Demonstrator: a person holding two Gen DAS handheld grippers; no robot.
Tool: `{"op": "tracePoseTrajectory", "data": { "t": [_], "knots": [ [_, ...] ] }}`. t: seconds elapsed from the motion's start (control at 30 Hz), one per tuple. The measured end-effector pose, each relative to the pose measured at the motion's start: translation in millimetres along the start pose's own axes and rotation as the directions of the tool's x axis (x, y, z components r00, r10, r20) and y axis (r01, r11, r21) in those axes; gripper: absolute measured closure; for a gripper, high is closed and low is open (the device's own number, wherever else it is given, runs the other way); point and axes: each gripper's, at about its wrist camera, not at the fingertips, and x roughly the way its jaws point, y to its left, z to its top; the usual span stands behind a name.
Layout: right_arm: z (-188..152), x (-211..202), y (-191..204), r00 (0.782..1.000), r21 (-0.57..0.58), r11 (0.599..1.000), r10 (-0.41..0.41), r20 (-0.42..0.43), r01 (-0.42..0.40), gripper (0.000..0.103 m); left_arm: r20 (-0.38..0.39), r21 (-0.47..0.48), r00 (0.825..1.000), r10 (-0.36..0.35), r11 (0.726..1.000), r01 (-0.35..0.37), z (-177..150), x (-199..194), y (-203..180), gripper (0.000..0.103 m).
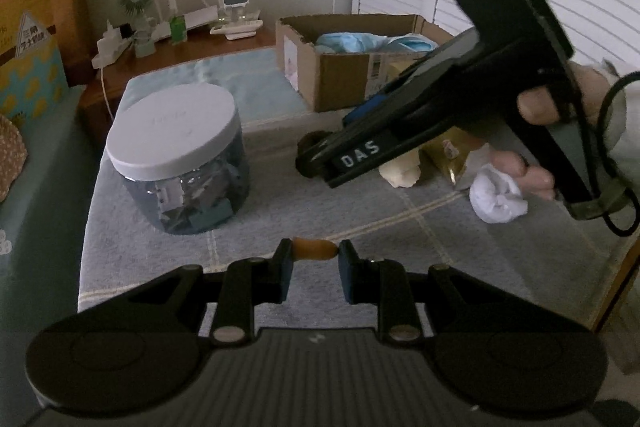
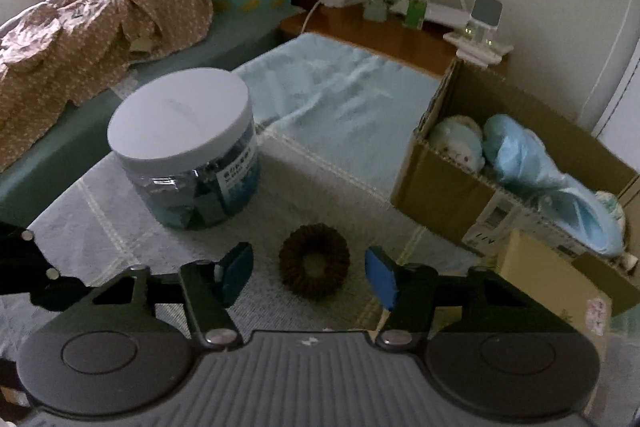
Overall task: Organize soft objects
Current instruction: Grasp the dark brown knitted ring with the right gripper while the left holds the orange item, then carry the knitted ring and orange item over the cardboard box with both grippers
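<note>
A dark brown scrunchie (image 2: 314, 265) lies flat on the grey checked cloth (image 2: 100, 227). My right gripper (image 2: 310, 277) is open, its blue pads (image 2: 382, 279) standing either side of the scrunchie without touching it. My left gripper (image 1: 316, 259) is shut on a small orange-tan soft piece (image 1: 314, 250), pinched end to end just above the cloth. An open cardboard box (image 2: 440, 187) at the right holds light blue soft things (image 2: 520, 155) and a small plush (image 2: 456, 143). In the left wrist view a hand (image 1: 536, 103) holds the right tool, and its tip covers most of the scrunchie.
A clear jar with a white lid (image 2: 180, 131) stands left of the scrunchie. A white cloth ball (image 1: 498, 197), a cream roll (image 1: 400, 175) and a gold wrapper (image 1: 448, 155) lie under the right tool. Brown patterned clothing (image 2: 100, 27) lies on the bed; a wooden bedside table (image 2: 380, 35) carries small devices.
</note>
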Motion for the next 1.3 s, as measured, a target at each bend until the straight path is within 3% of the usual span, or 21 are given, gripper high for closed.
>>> {"op": "tracePoseTrajectory", "data": {
  "t": [0.23,0.53,0.93,1.3],
  "knots": [
    [0.8,13.4,0.5,0.999,0.013,1.000,-0.016,-0.038,0.016,0.052,-0.001,-0.002,1.000,-0.007,1.000,0.007,-0.2,0.7,0.4,0.080],
    [0.3,6.3,0.8,1.000,0.023,1.000,-0.012,-0.022,0.013,0.066,0.003,-0.001,1.000,-0.009,1.000,0.009,1.2,-2.1,0.5,0.080],
    [-37.3,-68.0,1.8,1.000,0.121,0.993,0.014,0.023,-0.017,0.066,-0.017,0.031,0.999,-0.049,0.998,0.050,4.5,-13.9,-8.4,0.080],
    [-89.5,-130.4,2.4,0.998,0.217,0.975,-0.061,0.025,0.054,0.066,-0.018,0.078,0.992,-0.122,0.989,0.123,15.8,-21.6,-37.8,0.080]
  ]
}}
